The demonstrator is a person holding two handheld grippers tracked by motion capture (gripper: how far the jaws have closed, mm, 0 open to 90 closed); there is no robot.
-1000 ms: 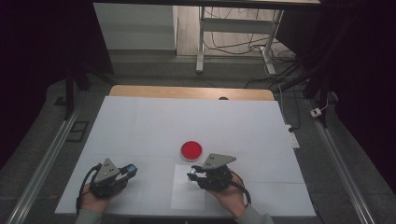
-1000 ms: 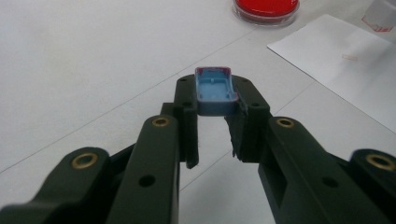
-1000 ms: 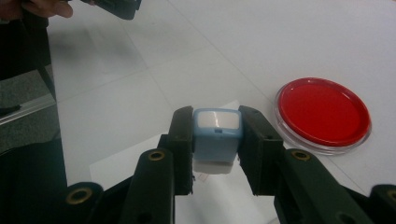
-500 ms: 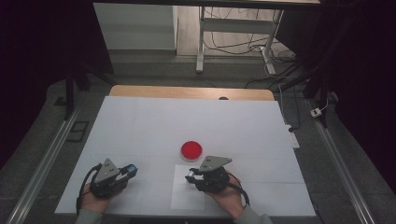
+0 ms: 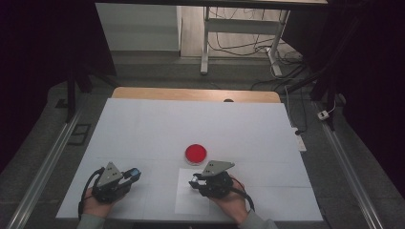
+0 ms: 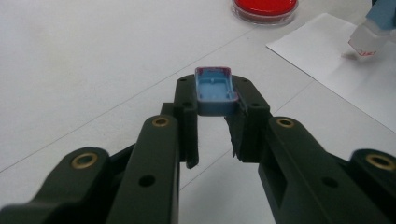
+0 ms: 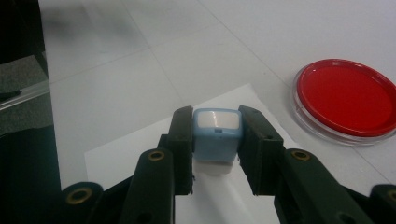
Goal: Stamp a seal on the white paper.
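The right gripper (image 7: 215, 135) is clamped on a small blue stamp body (image 7: 217, 135), its pale top face toward the camera and its printing end down over the white sheet of paper (image 7: 140, 154) directly beneath the jaws; the red ink pad dish (image 7: 348, 98) sits just ahead and to the side of the jaw tips, apart from them. The left gripper (image 6: 215, 100) pinches the blue stamp cap (image 6: 214, 88) by its sides, open hollow up, hovering over bare table (image 6: 70, 70); in its view the paper and the stamp's tip (image 6: 369, 42), with a faint red mark below, lie off to the far right.

Risks, as I judge them: the stamp is held only by its flanks, so a tilted press could smear the print or let the body twist in the jaws; the loose sheet could drag with the stamp when it lifts; the shallow cap could slip out.

Against the earlier high view, the right gripper (image 5: 210, 180) sits slightly nearer the person over the paper; the left gripper (image 5: 125, 177) is unchanged.
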